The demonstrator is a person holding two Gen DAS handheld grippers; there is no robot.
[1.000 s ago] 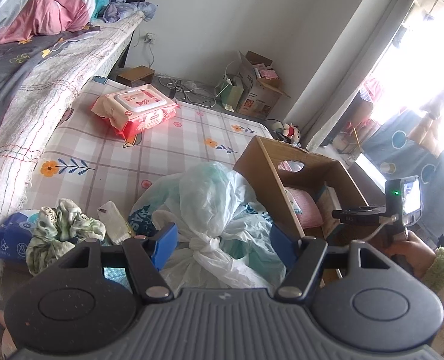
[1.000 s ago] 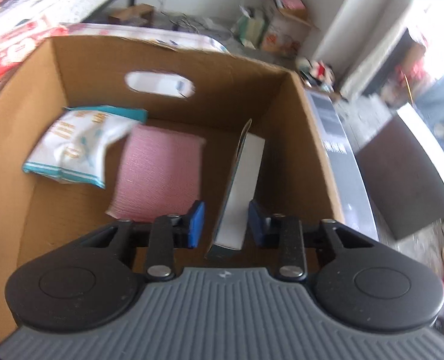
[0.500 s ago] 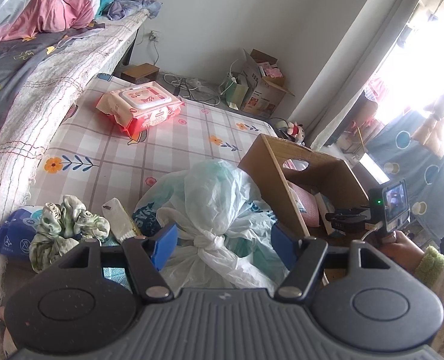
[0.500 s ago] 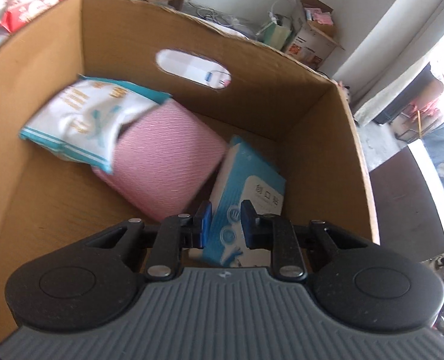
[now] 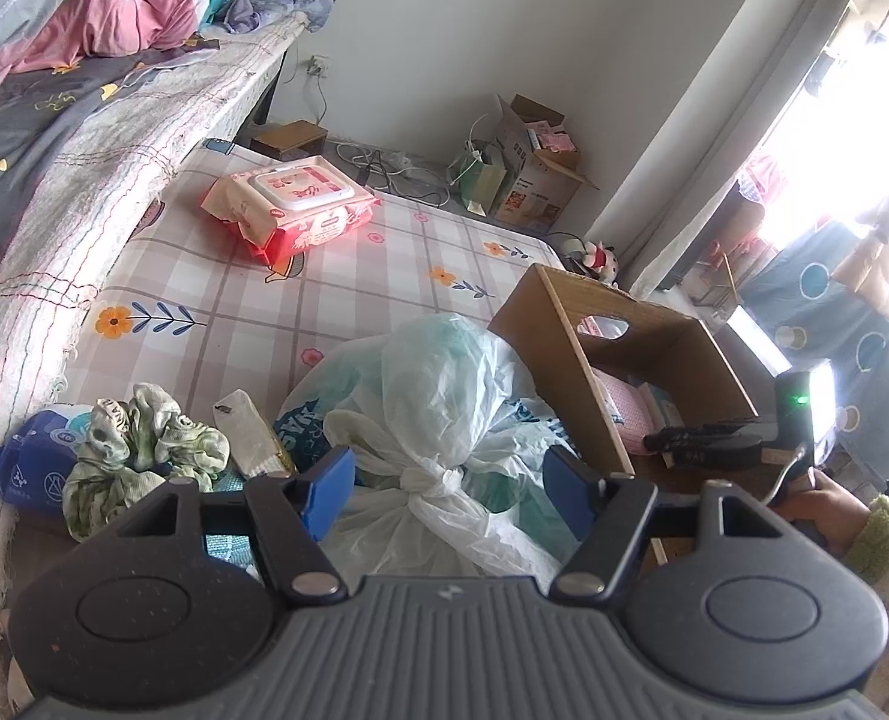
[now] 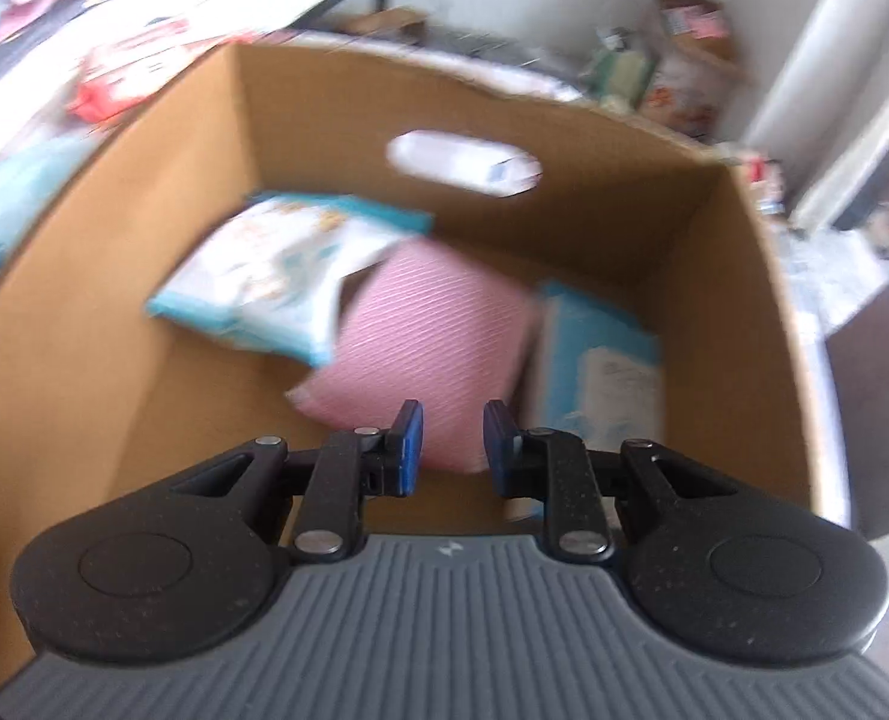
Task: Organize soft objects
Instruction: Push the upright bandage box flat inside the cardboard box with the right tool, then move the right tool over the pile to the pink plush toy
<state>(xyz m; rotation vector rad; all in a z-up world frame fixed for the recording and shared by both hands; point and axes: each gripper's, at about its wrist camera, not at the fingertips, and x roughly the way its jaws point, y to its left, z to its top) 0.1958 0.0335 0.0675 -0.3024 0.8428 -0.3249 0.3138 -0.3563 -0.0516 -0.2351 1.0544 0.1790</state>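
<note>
Right gripper (image 6: pixel 449 443) hovers above the open cardboard box (image 6: pixel 114 312), its jaws a narrow gap apart with nothing between them, pads clear of the contents. Directly ahead of its fingertips lies a pink pack (image 6: pixel 438 336); ahead and left, a white and blue pack (image 6: pixel 276 276) overlaps that pink pack; ahead and right, a light blue pack (image 6: pixel 600 360) leans near the box wall. This view is blurred, so print on the packs cannot be read. Left gripper (image 5: pixel 447 495) stands with jaws wide and unclenched, one pad on each side of a knotted white plastic bag (image 5: pixel 432 402) on the checked sheet (image 5: pixel 234 300); contact with the bag cannot be told. Left of its fingertips lies a crumpled green cloth (image 5: pixel 144 444); far ahead lies a red wipes pack (image 5: pixel 291 207); the box stands to its right.
</note>
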